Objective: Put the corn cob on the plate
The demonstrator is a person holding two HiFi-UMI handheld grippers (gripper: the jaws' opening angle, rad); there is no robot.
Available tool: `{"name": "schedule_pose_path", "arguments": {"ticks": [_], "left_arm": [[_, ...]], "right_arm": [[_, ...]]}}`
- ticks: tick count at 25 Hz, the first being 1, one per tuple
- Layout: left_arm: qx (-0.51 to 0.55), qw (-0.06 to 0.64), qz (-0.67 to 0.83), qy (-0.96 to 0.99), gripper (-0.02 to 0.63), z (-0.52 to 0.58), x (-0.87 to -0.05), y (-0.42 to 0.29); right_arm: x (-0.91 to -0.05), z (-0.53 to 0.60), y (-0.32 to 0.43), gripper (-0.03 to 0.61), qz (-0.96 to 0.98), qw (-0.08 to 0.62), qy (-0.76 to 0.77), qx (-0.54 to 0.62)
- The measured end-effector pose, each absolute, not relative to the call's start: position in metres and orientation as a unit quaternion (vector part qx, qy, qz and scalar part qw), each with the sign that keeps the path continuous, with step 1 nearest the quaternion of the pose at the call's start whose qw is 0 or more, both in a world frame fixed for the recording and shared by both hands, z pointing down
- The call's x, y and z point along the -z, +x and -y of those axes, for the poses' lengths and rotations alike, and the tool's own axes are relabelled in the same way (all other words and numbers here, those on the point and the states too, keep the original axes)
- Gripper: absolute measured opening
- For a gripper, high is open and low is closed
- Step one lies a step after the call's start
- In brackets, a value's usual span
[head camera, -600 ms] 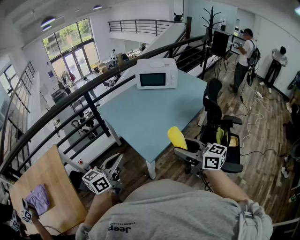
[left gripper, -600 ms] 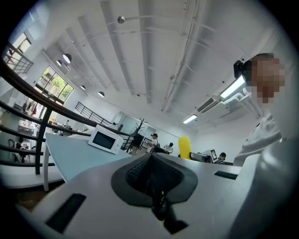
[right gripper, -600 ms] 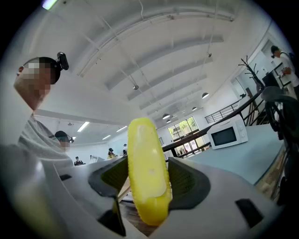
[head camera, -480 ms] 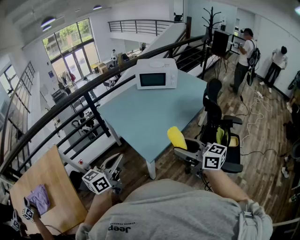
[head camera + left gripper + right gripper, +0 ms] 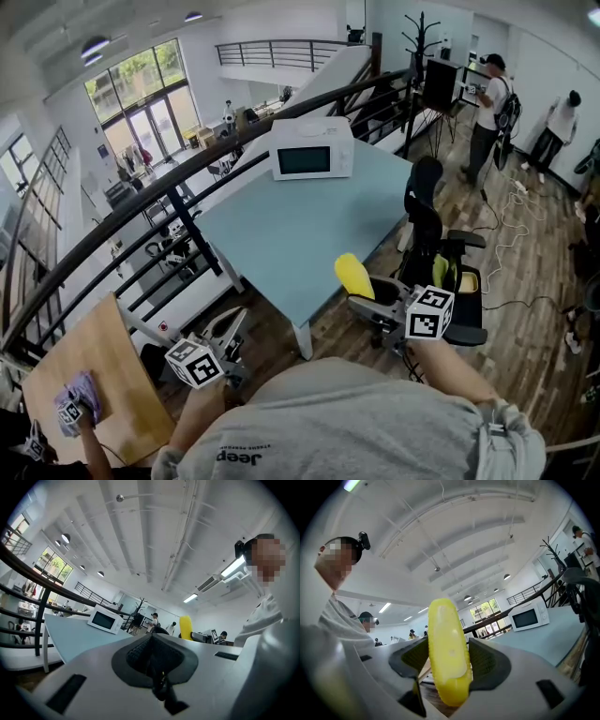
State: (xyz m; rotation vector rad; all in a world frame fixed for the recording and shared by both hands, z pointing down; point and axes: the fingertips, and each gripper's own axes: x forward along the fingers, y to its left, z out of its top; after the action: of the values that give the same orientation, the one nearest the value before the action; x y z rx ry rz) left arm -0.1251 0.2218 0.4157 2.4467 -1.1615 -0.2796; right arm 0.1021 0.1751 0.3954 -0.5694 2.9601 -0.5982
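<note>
R gripper pinches corn cob upright by blue table near edge. L gripper jaws pressed together, empty. Nothing moved since half-sec ago, so carry is paused; plate not seen.

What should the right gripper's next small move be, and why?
Probably carry it forward over the blue table, grip kept: the right gripper clamps the corn cob upright at the table's near edge, and no plate is clearly visible yet.

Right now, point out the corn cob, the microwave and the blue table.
corn cob (image 5: 446,644), right gripper view, middle of the cob
microwave (image 5: 305,160), head view, its door window
blue table (image 5: 281,234), head view, bare top
</note>
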Motion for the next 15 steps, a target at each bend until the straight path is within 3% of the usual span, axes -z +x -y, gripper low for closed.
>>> {"name": "schedule_pose_path", "arguments": {"ticks": [15], "left_arm": [[0.084,0.202,0.420,0.881,0.018,-0.215,-0.411,-0.065]], "right_arm": [[-0.398,-0.173,0.156,0.275,-0.965,0.040,-0.176,0.190]]}}
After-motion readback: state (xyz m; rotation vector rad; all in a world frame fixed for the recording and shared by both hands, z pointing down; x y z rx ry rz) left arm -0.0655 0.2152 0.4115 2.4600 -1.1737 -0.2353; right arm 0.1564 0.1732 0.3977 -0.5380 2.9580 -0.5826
